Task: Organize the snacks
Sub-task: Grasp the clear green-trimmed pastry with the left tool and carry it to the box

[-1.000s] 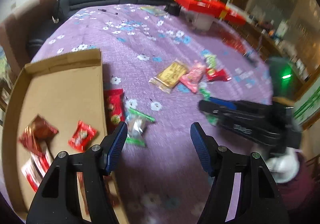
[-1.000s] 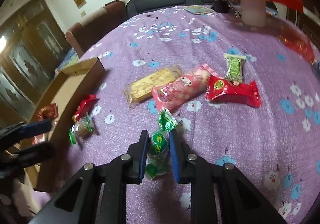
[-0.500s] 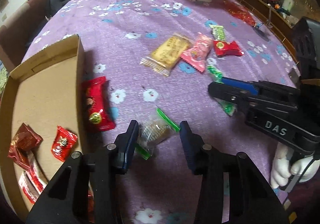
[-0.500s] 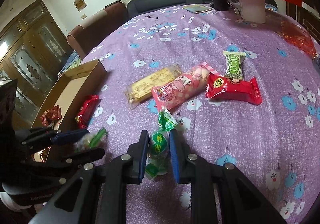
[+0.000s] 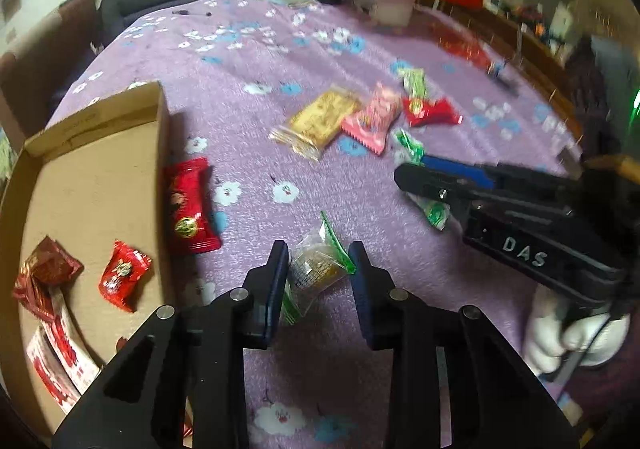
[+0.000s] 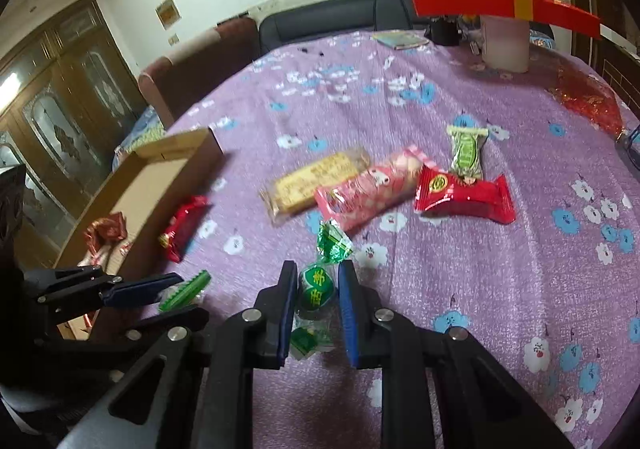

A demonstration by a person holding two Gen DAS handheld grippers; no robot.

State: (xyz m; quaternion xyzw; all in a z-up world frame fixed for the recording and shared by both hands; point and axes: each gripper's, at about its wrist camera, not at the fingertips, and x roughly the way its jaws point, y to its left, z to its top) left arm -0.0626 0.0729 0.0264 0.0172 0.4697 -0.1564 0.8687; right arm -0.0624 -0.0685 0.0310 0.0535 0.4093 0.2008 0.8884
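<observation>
My left gripper [image 5: 319, 263] is closed around a clear-wrapped brown snack with green ends [image 5: 316, 269] on the purple tablecloth, beside the cardboard box [image 5: 92, 185]. My right gripper [image 6: 318, 285] is shut on a green-wrapped candy [image 6: 316, 287]; it also shows at the right of the left wrist view [image 5: 416, 177]. A red packet [image 5: 190, 205] lies against the box wall. A yellow biscuit pack [image 5: 318, 121], a pink pack [image 5: 374, 121], a red pack [image 6: 464, 195] and a green pack [image 6: 466, 151] lie mid-table.
The box holds several red-wrapped snacks [image 5: 120, 275]. A red tray on a white stand [image 6: 502, 5] is at the far end, with a dark sofa [image 6: 332, 23] behind it. A red bag [image 6: 588, 103] lies at the far right.
My left gripper came down over the clear-wrapped snack and its jaws closed in on it. My right gripper kept its hold on the green candy and barely moved.
</observation>
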